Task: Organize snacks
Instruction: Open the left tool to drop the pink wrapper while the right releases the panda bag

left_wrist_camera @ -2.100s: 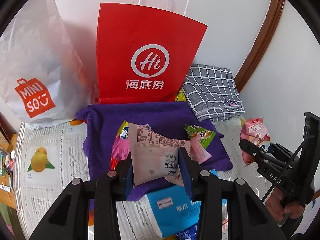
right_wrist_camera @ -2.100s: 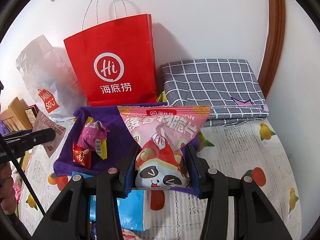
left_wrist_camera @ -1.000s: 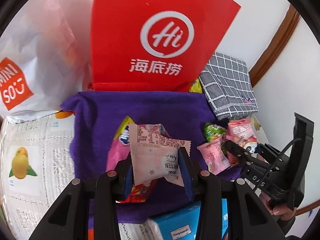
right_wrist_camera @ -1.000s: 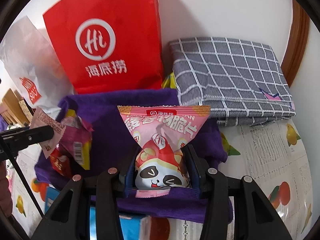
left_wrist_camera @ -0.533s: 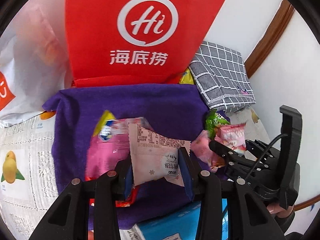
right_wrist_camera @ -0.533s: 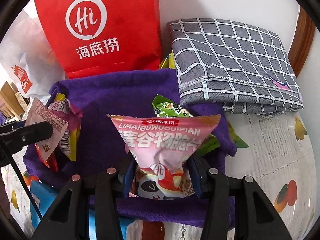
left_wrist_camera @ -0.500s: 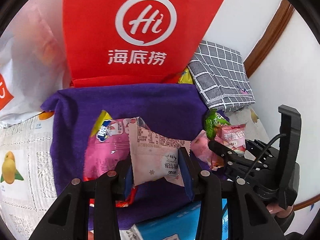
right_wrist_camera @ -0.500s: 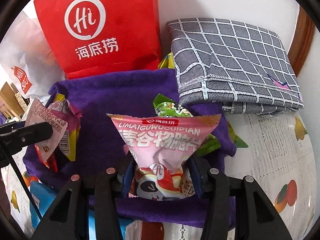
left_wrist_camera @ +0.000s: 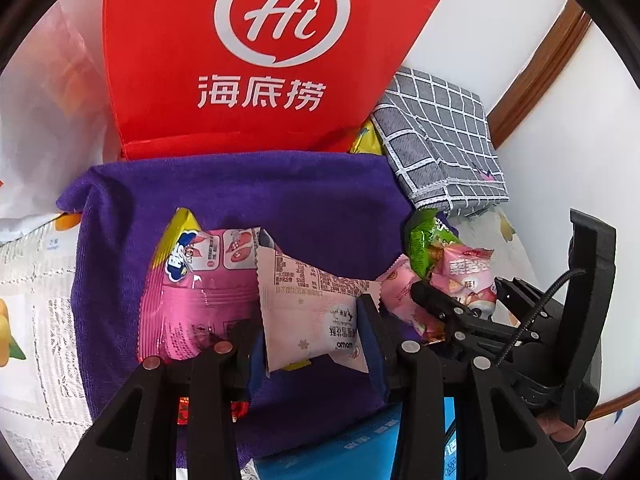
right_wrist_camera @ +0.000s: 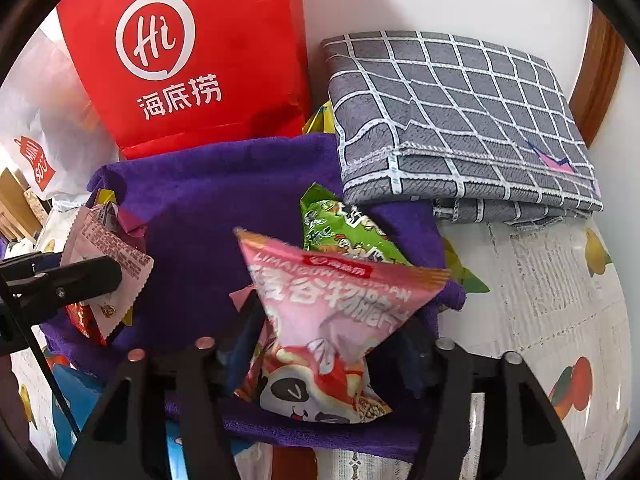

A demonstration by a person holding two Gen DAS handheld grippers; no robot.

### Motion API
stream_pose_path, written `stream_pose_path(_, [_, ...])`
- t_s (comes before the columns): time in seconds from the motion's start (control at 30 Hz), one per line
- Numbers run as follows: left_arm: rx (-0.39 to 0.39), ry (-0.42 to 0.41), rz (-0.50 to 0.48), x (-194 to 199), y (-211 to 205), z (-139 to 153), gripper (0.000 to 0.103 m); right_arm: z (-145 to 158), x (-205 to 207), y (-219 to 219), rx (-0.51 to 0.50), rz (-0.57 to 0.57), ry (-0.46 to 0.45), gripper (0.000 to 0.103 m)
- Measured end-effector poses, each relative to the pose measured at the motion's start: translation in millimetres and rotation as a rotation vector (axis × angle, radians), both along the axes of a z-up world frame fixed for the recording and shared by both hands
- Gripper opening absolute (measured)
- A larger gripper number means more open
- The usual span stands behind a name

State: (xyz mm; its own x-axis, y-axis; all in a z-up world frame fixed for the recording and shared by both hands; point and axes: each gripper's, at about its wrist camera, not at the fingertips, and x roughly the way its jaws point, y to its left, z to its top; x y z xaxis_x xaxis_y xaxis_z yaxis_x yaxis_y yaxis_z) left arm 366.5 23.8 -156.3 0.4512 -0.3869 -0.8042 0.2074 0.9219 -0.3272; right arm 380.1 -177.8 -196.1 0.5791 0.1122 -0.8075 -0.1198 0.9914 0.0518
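Between the left claw's fingers: the left claw is clamped on a pale pink wrapper, as it was a second ago; its printed back faces the camera
Beside the left claw, on its left: a magenta snack bag lies flat on the purple towel, partly under the wrapper; it takes up more of the view than a second ago
Ahead of the left claw: the red paper bag stands at the towel's far edge and fills more of the view than before
Right of the left claw: the right claw is just beside it, over the towel's right part
Right claw state: the right claw has its jaws opening; the fingers stand wider than half a second ago, and I cannot tell whether the pads still touch the bag
Between the right claw's fingers: the pink panda snack bag sits tilted and sagging onto the towel, where earlier it stood straight in the grip
Just beyond the panda bag: a green snack packet lies on the towel, touching it, now more exposed
Far right of the right claw: a folded grey checked cloth on the printed surface
Left of the right claw: the left claw with the wrapper low over the towel
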Motion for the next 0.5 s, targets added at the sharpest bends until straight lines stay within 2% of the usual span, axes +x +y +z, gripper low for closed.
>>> stream_pose_path(0.27, [-0.019,-0.014,-0.002,-1,1,1,0.042,4,-4,2,-0.003,0.015,-0.031,0.07])
stream_pose_path(0.33, [-0.027,-0.01,-0.008,-1,1,2,0.048,7,-5,2,-0.002,0.015,-0.04,0.073])
stream_pose_path(0.4, [-0.037,-0.009,-0.027,-2,1,5,0.062,8,-7,2,-0.001,0.012,-0.047,0.076])
stream_pose_path(0.5, [-0.034,-0.027,-0.027,-6,-1,12,0.069,6,-7,3,-0.012,0.011,-0.04,0.077])
